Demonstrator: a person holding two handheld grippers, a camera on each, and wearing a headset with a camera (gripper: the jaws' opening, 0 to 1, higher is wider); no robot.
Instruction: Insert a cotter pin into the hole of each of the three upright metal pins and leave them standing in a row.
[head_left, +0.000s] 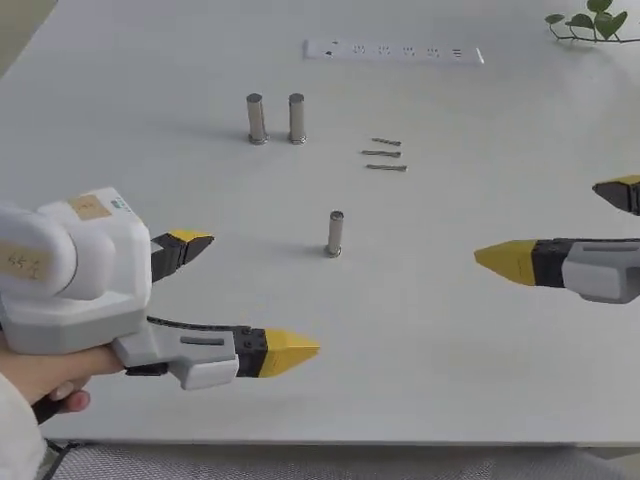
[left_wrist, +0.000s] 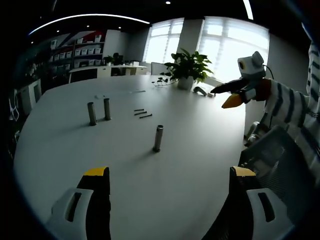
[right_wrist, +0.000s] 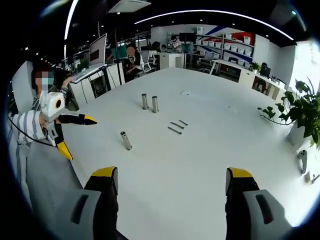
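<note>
Three metal pins stand upright on the white table (head_left: 420, 330): two side by side at the back (head_left: 257, 118) (head_left: 297, 117) and one alone nearer me (head_left: 335, 233). Three cotter pins (head_left: 384, 154) lie flat to the right of the back pair. My left gripper (head_left: 245, 296) hovers at the near left, open and empty, its yellow-tipped fingers pointing right. My right gripper (head_left: 560, 228) comes in from the right edge, open too, with nothing between its fingers. In the left gripper view the single pin (left_wrist: 158, 138) stands ahead of the jaws; in the right gripper view it (right_wrist: 125, 140) is ahead to the left.
A white power strip (head_left: 392, 51) lies at the table's far edge. A potted plant (head_left: 590, 22) sits at the far right corner. A grey chair back (head_left: 300, 460) shows below the near table edge.
</note>
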